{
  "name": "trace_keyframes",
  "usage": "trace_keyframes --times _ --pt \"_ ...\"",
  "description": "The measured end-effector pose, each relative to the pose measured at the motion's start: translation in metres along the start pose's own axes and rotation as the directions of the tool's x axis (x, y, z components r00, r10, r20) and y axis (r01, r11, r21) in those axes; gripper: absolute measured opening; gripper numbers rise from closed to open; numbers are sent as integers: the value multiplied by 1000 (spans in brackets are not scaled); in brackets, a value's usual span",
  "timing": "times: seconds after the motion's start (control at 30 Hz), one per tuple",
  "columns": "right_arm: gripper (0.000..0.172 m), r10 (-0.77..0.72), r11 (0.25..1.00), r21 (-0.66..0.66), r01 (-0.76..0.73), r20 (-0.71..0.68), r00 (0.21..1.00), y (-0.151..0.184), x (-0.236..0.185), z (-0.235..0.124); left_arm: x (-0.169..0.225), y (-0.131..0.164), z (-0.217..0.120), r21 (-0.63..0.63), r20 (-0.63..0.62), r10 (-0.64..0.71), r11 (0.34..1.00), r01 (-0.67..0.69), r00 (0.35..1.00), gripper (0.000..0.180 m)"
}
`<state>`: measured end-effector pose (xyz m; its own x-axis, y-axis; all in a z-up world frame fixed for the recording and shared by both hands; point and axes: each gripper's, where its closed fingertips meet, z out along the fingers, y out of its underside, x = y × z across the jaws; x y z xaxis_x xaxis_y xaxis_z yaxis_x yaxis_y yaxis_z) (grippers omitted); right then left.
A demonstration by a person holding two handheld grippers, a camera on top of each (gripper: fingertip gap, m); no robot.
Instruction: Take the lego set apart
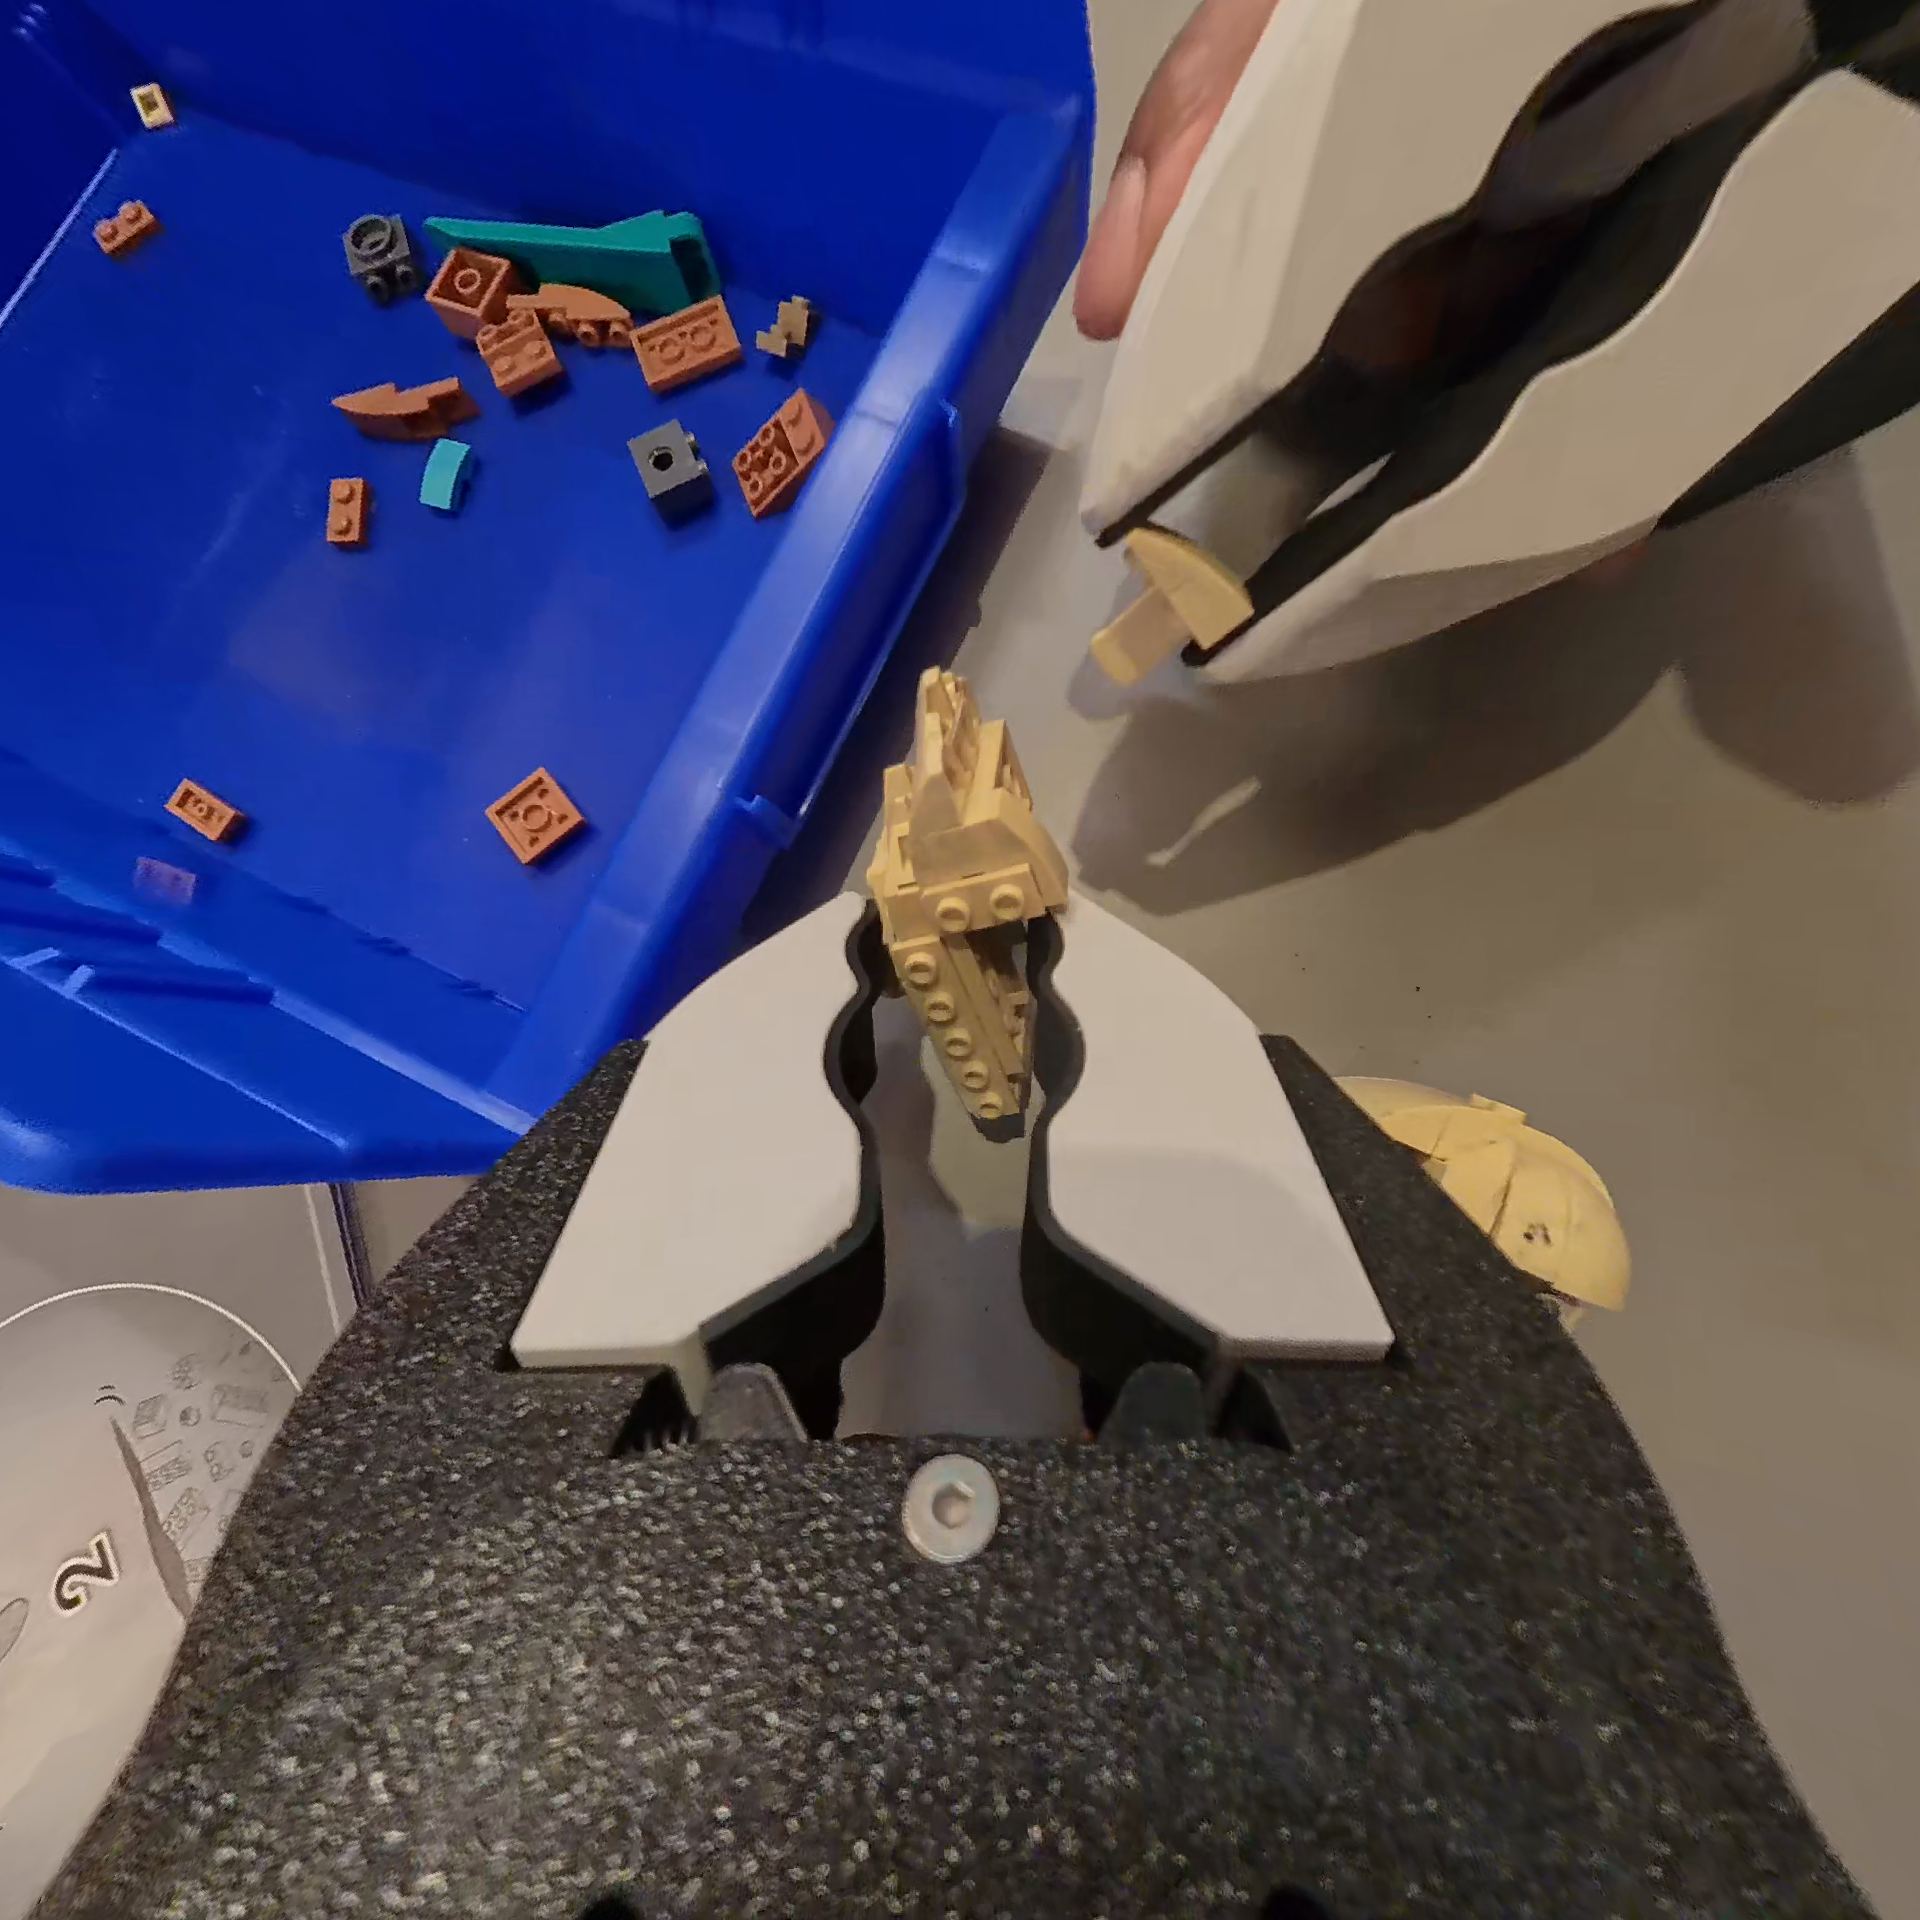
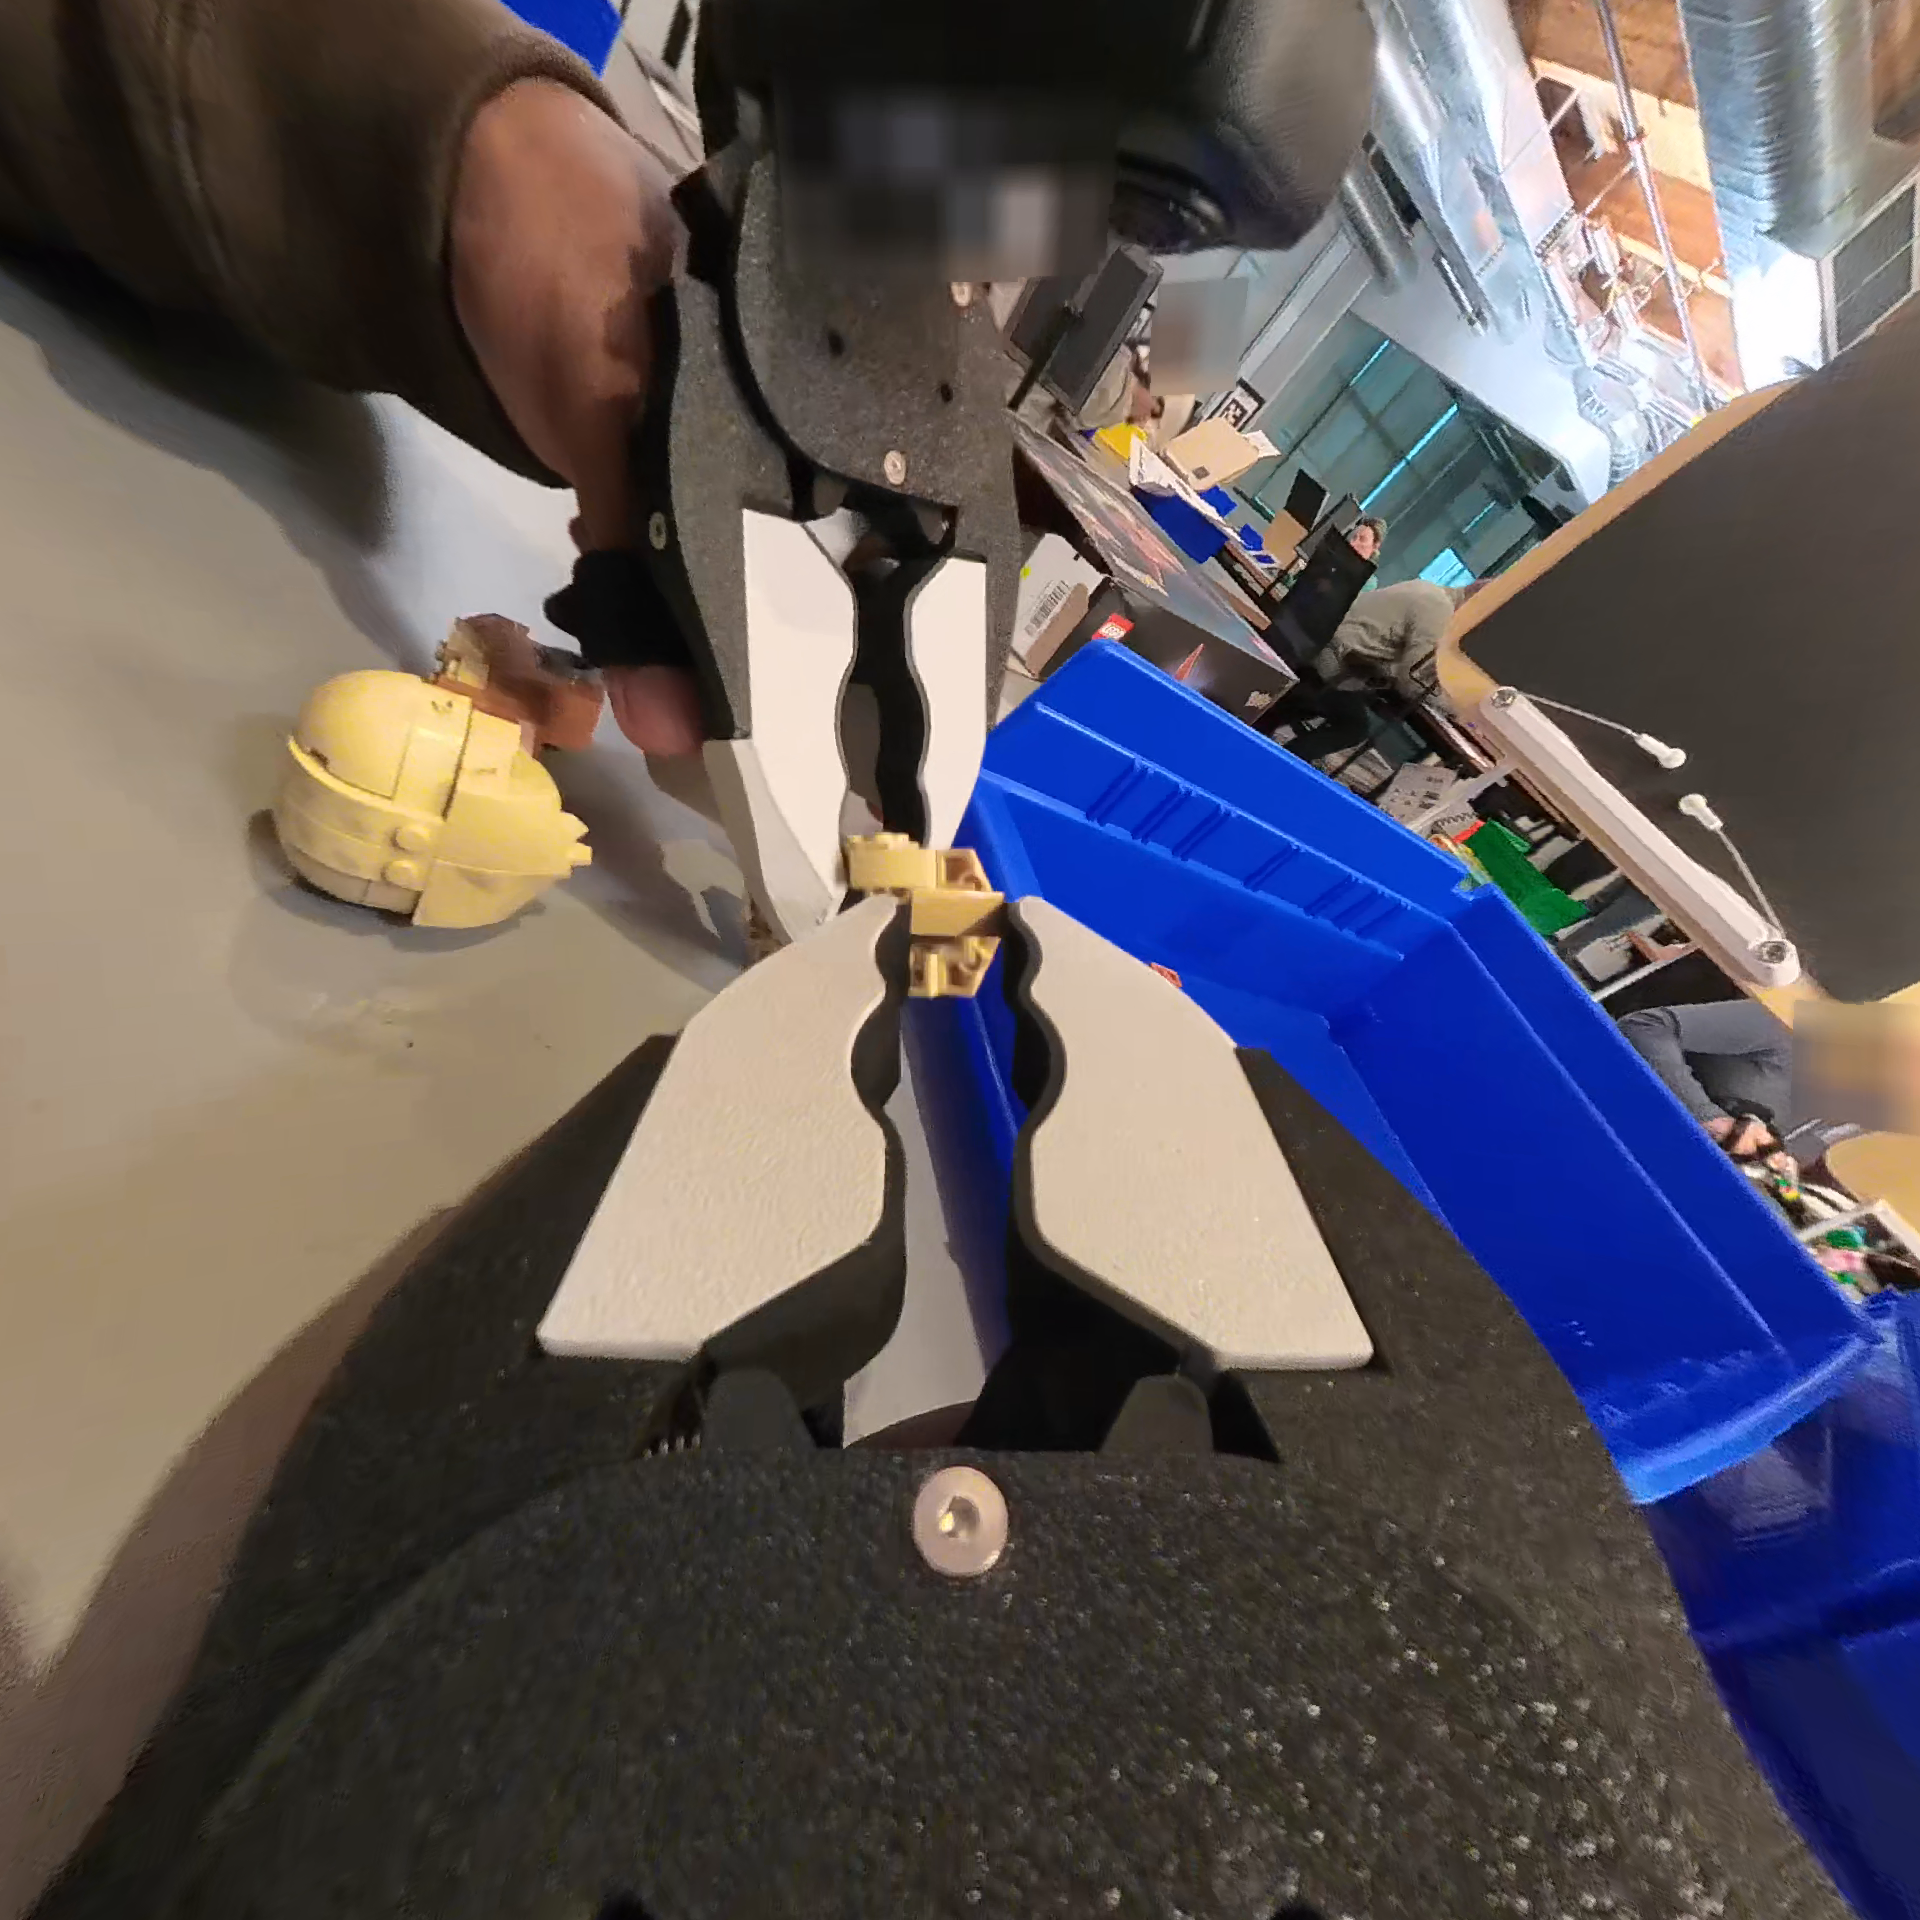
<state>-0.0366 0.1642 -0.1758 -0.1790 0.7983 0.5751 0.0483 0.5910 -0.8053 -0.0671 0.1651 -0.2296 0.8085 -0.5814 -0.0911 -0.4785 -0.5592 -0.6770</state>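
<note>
My left gripper (image 1: 961, 925) is shut on a tan brick assembly (image 1: 961, 883), a long studded piece with a wedge-shaped head that sticks out past the fingertips. My right gripper (image 2: 951, 925) is shut on a small tan brick piece (image 2: 948, 920) with a rounded top. In the left wrist view the right gripper (image 1: 1164, 597) holds that piece (image 1: 1174, 597) just up and right of the assembly's tip, with a small gap between them. In the right wrist view the left gripper (image 2: 883, 842) comes down from above, with the assembly (image 2: 883, 862) right beside the small piece.
A blue plastic bin (image 1: 727, 644) lies left of the grippers and holds several loose brown, teal and dark grey bricks (image 1: 582, 322); it also shows in the right wrist view (image 2: 1299, 987). A tan domed brick build (image 2: 416, 800) lies on the grey table (image 1: 1558, 935). A printed sheet (image 1: 104, 1475) lies at the lower left. The tips of one gripper are about 6 cm away from the tips of the other.
</note>
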Motion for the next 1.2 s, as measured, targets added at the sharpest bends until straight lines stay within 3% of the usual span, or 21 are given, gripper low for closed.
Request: trace_keyframes --times 0.2,0.33,0.47,0.6,0.73,0.83,0.93,1.07,1.2 --pt "16 139 983 117 -144 50 989 -16 4 -6 5 -7 -5 43 -51 9 999 -7 999 36" --pt "16 282 935 191 -298 108 953 -26 10 -12 3 -30 -22 181 -17 93 980 -88 996 38" --pt "16 402 867 242 -436 178 898 -35 14 -14 23 -58 -41 377 -4 246 898 -227 969 29" --pt "16 464 822 256 -509 218 859 -38 15 -15 38 -68 -45 432 103 387 812 -392 916 22" --pt "16 512 793 244 -558 228 828 -38 15 -12 34 -74 -44 363 295 463 755 -546 836 21" --pt "16 529 793 218 -568 215 821 -35 14 -8 28 -73 -41 248 431 530 709 -660 730 6" --pt "16 544 790 201 -580 207 813 -32 15 -6 24 -72 -40 132 526 594 650 -748 609 5" --pt "16 552 791 148 -593 243 797 -28 11 -5 23 -69 -39 16 572 682 547 -837 456 3" --pt "16 551 792 113 -599 288 783 -26 6 -6 27 -66 -39 27 550 716 499 -866 430 3"
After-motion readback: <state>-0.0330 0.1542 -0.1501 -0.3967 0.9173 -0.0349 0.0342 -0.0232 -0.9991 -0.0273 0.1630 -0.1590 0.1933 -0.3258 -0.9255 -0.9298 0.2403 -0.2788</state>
